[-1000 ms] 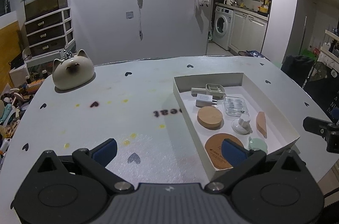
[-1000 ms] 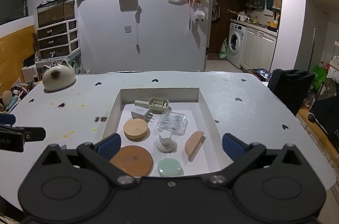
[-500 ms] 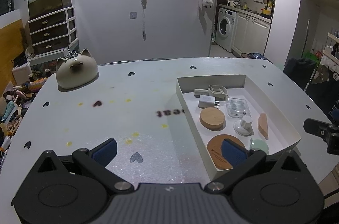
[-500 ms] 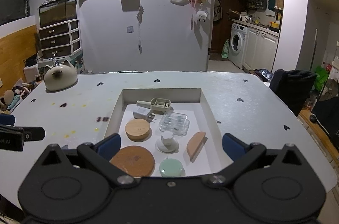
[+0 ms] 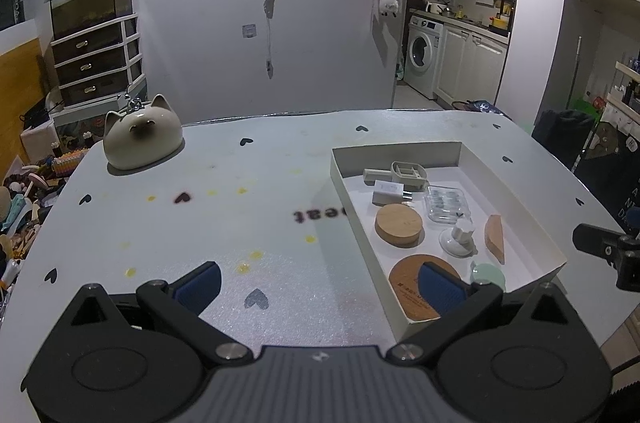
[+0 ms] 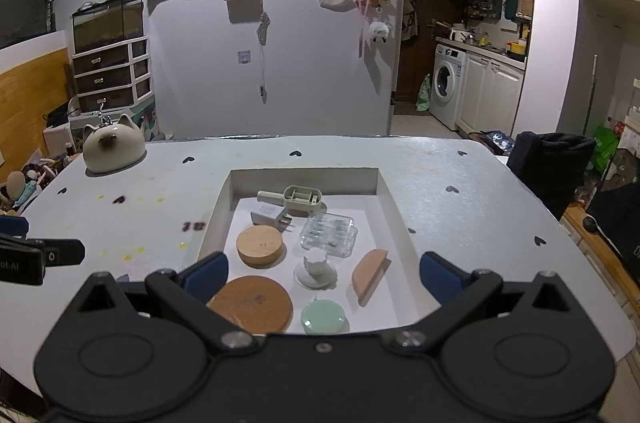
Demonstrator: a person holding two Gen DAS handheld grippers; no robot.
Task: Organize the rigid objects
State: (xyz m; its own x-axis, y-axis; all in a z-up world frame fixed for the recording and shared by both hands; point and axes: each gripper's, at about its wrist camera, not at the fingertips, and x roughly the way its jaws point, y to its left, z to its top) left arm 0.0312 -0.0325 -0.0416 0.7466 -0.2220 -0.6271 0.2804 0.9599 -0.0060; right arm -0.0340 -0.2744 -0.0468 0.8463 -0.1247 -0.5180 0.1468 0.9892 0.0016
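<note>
right gripper (image 6: 323, 273): jaws spread wide, nothing between them, poised above the near end of the tray (image 6: 214, 219). left gripper (image 5: 318, 281): jaws likewise apart and empty, over the bare table (image 5: 200, 223) just left of the tray's near corner.

task items all lie inside the white tray, none touching the grippers. near end: a flat cork disc (image 6: 252, 305) and a small green lens (image 6: 323, 316). middle: a thick wood puck (image 6: 260, 246), a white suction knob (image 6: 316, 269), a half-round wood piece (image 6: 369, 273). far end: a clear blister case (image 6: 330, 235), a white plug (image 6: 270, 215), a beige scoop (image 6: 294, 199) near the back wall.

handling, as judged: all appear light and stiff. the cork disc and lens lie flat with little edge to catch; probably a pinch across the rim, and the lens looks smooth and likely to slip. the puck offers a tall side wall, the easiest hold. the knob is best taken by its upright stem. the clear case looks thin and may flex or crack under hard squeeze; grip its short sides gently. the plug should be held by its body, not the prongs.

outward: a cat-shaped ceramic (image 6: 113, 149) sits at the table's far left corner, well apart from the tray.
</note>
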